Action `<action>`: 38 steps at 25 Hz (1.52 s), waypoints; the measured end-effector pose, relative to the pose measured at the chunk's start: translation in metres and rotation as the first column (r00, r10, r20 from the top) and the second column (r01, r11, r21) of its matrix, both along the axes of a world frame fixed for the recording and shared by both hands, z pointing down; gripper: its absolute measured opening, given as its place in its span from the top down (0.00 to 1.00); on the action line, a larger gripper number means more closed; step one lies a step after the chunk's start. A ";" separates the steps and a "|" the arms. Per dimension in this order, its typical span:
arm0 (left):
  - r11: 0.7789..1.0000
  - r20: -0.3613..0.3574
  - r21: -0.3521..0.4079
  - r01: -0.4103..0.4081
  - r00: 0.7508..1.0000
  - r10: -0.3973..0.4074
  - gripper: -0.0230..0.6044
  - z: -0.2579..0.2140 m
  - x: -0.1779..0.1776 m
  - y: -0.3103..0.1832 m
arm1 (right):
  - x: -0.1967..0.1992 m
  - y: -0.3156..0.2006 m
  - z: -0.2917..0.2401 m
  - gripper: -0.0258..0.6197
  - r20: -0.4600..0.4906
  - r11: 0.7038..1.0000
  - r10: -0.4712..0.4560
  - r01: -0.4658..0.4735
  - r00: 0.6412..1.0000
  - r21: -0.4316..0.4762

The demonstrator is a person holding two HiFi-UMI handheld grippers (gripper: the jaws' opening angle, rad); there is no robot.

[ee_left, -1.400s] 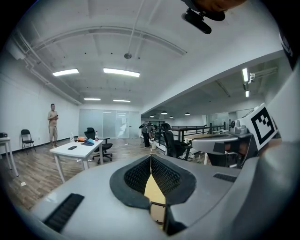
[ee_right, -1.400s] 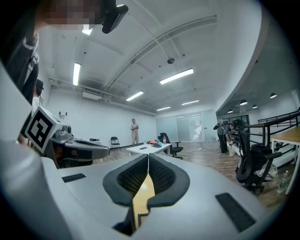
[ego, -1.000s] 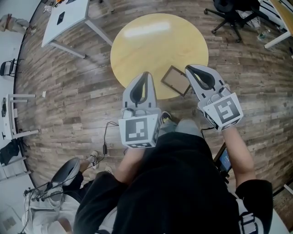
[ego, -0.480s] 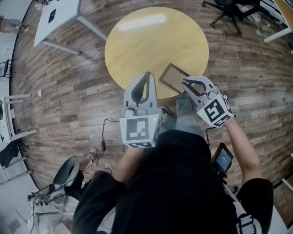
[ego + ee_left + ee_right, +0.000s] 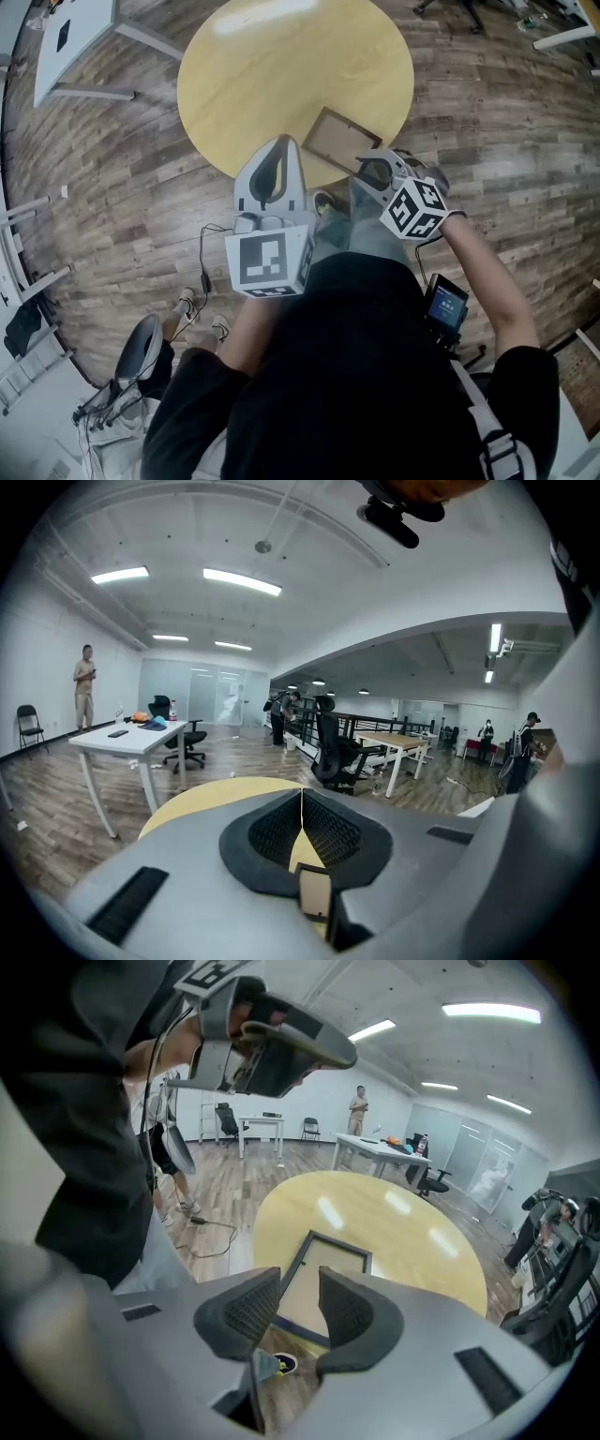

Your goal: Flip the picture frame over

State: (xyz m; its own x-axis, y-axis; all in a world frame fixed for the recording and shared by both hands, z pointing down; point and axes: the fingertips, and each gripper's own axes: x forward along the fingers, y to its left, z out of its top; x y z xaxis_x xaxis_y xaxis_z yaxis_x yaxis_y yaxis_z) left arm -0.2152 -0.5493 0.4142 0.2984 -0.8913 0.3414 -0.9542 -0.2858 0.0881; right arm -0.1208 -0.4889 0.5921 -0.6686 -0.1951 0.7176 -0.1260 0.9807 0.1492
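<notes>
Yellow wood fills the upper middle of the head view: the round table (image 5: 281, 66), with the picture frame (image 5: 342, 141) lying flat near its lower right rim. The right gripper (image 5: 373, 169) hangs just beside the frame's near corner. The left gripper (image 5: 283, 142) sits to the left of the frame, by the table's lower edge.

In the left gripper view, the left gripper (image 5: 302, 808) has its tongs pressed together on nothing, with only tabletop (image 5: 206, 799) beyond them.

In the right gripper view, the right gripper (image 5: 298, 1302) has just been opening its tongs, and they stand partly spread. The frame (image 5: 323, 1269) shows through the gap in the lower centre, but it lies beyond the pads and they don't touch it.

I'd call this the reach for the frame, with the flip not yet begun. Next, the right tongs need to straddle the near edge at the rim, pinch it firmly, then lift and roll it over.
</notes>
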 end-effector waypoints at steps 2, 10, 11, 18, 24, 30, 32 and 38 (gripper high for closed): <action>1.000 0.000 -0.020 -0.006 1.000 0.006 0.93 0.008 0.003 -0.002 | 0.003 0.007 0.021 0.70 -0.060 0.998 -0.060 0.062 0.996 0.016; 0.998 0.017 -0.065 0.000 1.000 0.002 0.93 0.033 0.003 -0.011 | 0.000 0.014 0.061 0.63 -0.157 0.960 -0.192 0.219 0.969 0.173; 0.998 0.021 -0.068 0.004 1.000 -0.003 0.93 0.036 0.000 -0.012 | -0.001 0.015 0.062 0.63 -0.167 0.955 -0.209 0.238 0.964 0.177; 0.997 0.039 -0.071 0.014 0.999 -0.011 0.93 0.039 -0.010 -0.011 | -0.009 0.031 0.083 0.61 -0.268 0.909 -0.296 0.357 0.917 0.214; 0.997 0.032 -0.078 0.008 0.999 -0.006 0.93 0.038 -0.010 -0.007 | -0.008 0.023 0.100 0.60 -0.369 0.876 -0.229 0.355 0.901 0.325; 0.997 0.036 -0.072 -0.002 0.999 0.004 0.93 0.040 -0.009 -0.006 | -0.013 0.029 0.090 0.69 -0.397 0.838 -0.227 0.386 0.889 0.387; 0.998 0.034 -0.066 0.000 0.999 0.003 0.93 0.039 -0.009 -0.007 | -0.016 0.033 0.079 0.71 -0.362 0.839 -0.238 0.378 0.901 0.391; 0.999 0.027 -0.054 0.004 1.000 -0.003 0.93 0.032 -0.008 -0.006 | -0.037 0.037 0.021 0.76 -0.076 0.941 -0.192 0.205 0.978 0.267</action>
